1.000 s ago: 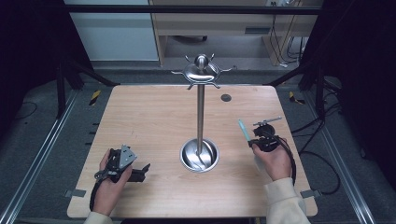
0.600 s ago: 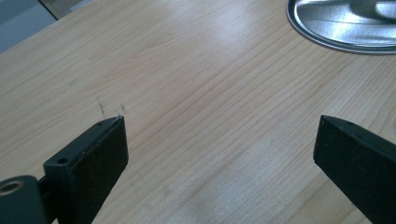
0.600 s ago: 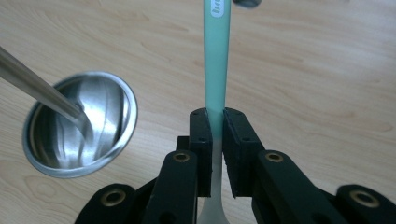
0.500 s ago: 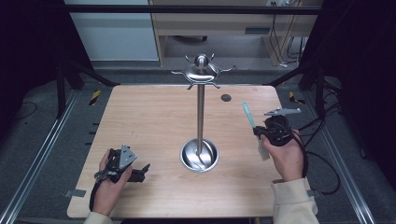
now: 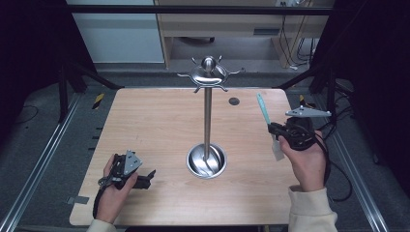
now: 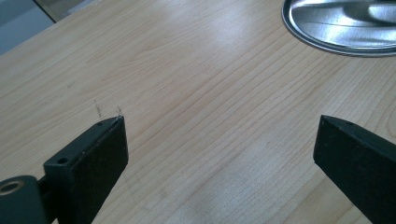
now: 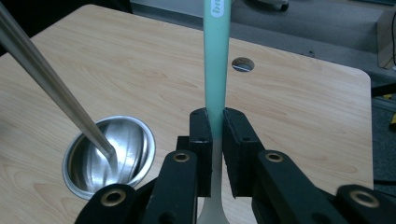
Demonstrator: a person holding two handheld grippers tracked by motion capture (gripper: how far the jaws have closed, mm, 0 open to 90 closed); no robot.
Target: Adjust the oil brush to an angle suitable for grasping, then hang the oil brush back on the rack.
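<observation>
i had the right gripper (image 5: 276,133) raised over the right side of the table (image 5: 145,125), its jaws pinched onto a spatula (image 5: 264,109). in the right gripper view the pads clamped the spatula (image 7: 217,60) where the mint handle met the pale blade neck, handle pointing up and away, blade hanging below toward my hand. gripping near that joint left the handle's far end free, which i judged was the point: that end would have to meet a hook. the handle ran out of frame at the top, so i could not tell whether it had a hanging hole.

the rack (image 5: 208,121) stood mid-table, a steel pole rising from a round dish base (image 5: 206,160) to a crown of hooks (image 5: 209,75). the spatula sat well to the right of the pole and apart from it, its tip below the crown in the high view. i judged the work to be hanging it up, with the approach not yet made.

the left gripper (image 5: 151,175) rested low at the table's near left, jaws wide open with nothing between them; its own view showed bare wood and the base (image 6: 345,25) beyond. i kept it parked there, out of the way, close enough to steady the rack if it wobbled.
</observation>
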